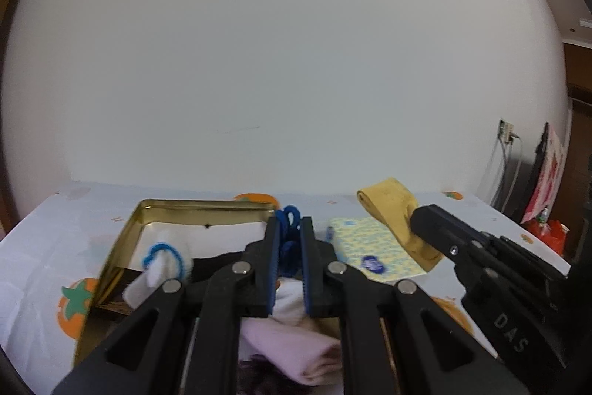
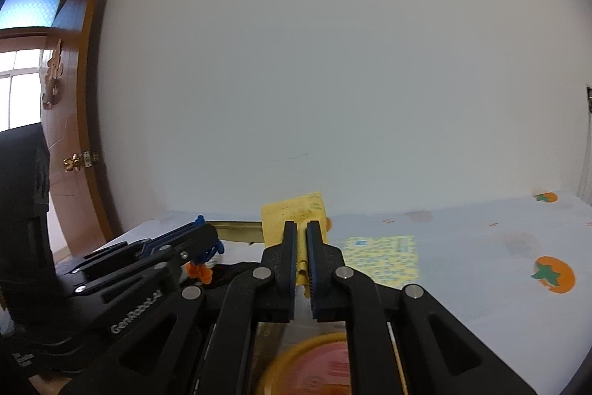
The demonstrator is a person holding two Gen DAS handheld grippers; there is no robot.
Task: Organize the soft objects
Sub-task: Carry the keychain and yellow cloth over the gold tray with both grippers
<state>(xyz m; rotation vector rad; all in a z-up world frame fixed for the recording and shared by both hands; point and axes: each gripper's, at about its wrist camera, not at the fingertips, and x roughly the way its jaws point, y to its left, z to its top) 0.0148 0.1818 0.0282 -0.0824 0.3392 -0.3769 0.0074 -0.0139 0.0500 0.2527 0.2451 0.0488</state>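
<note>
My left gripper (image 1: 289,223) is shut on a blue pipe-cleaner piece (image 1: 288,236) and holds it above an open gold tin (image 1: 122,239). The tin holds a white sock with a blue loop (image 1: 162,261), a black cloth (image 1: 218,265) and a pink cloth (image 1: 296,347). My right gripper (image 2: 302,228) is shut on a folded yellow cloth (image 2: 288,213), lifted over the table; the cloth also shows in the left wrist view (image 1: 396,210). The left gripper (image 2: 199,236) shows in the right wrist view, with an orange pipe-cleaner bit (image 2: 198,271) below it.
A yellow patterned tissue pack (image 1: 373,250) lies on the tomato-print tablecloth (image 2: 499,269) right of the tin. A round lidded container (image 2: 314,365) sits under my right gripper. A white wall is behind the table. Red items (image 1: 547,232) stand far right.
</note>
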